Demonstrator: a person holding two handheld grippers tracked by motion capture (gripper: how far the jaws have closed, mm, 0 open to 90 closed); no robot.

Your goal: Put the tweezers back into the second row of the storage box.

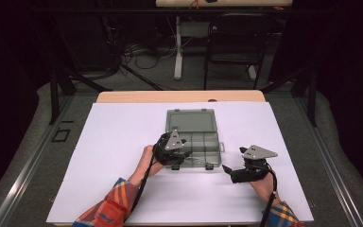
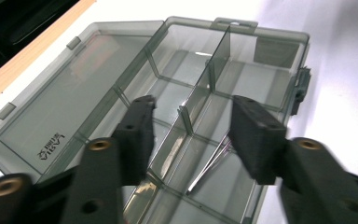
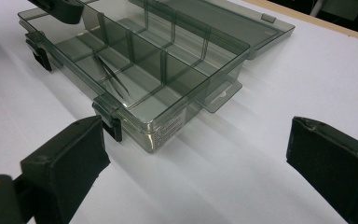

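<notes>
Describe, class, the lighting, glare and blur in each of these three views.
High view: white table sheet bright, surroundings dark. Left gripper view: close jaws soft and blurred, glare on the clear box dividers. Right gripper view: box sharp, soft shadows beside it, jaws slightly blurred.

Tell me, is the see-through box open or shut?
Open. The box has its lid flipped back flat on the table, so its compartments show, one holding tweezers.
</notes>
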